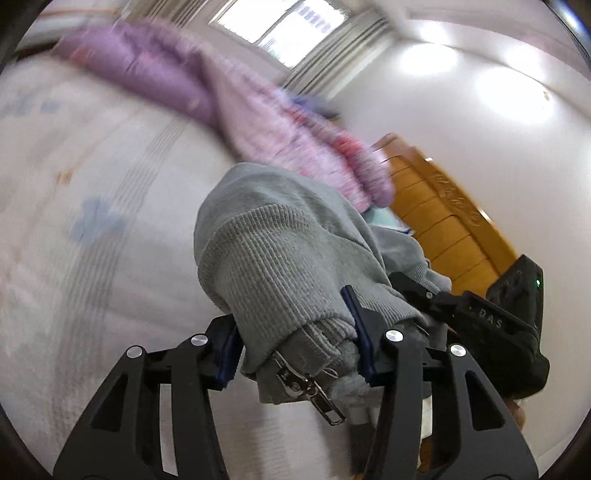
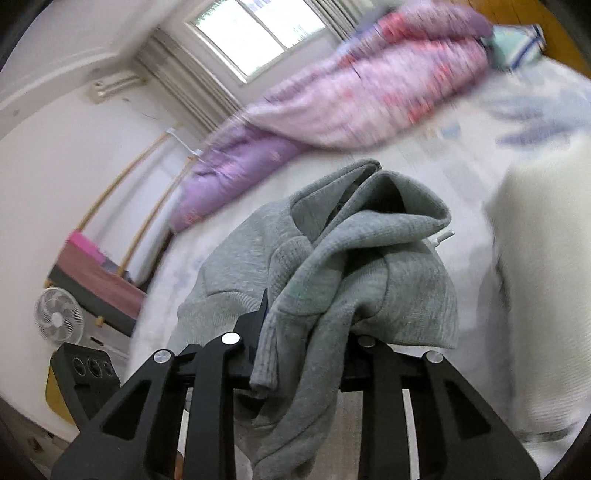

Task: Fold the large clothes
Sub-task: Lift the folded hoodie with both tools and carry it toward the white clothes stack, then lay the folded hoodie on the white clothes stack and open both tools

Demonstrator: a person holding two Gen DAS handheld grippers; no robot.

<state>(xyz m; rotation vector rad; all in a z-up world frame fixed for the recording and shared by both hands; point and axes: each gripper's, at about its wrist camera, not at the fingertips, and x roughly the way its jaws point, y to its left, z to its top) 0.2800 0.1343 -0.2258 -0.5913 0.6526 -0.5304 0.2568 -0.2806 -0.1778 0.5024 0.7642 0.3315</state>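
**Grey zip-up lifted off the bed between two tongs**

A bedroom: a pale patterned bed [image 1: 92,184] with a purple-and-pink quilt [image 2: 332,99] bunched along its far side, a window [image 2: 258,33] behind, a wooden headboard [image 1: 447,221], and a fan [image 2: 59,319] on the floor.

The grey knitted jacket [image 1: 280,251] hangs bunched between the two tools, above the bed. The left tongs [image 1: 295,347] stand partly closed, blue pads pressing a thick wad of ribbed hem by the zip pull [image 1: 314,391]. The right tongs [image 2: 306,332] are pinched narrower on a gathered fold of the same garment.

This looks like the pick-up and shake-out stage, before any fold. Next, the hands likely need to part and spread the jacket flat on the bed.

Motion blur smears the background. The garment's sleeves and full outline are hidden in the bunching; a whitish shape at the right wrist view's edge cannot be identified.
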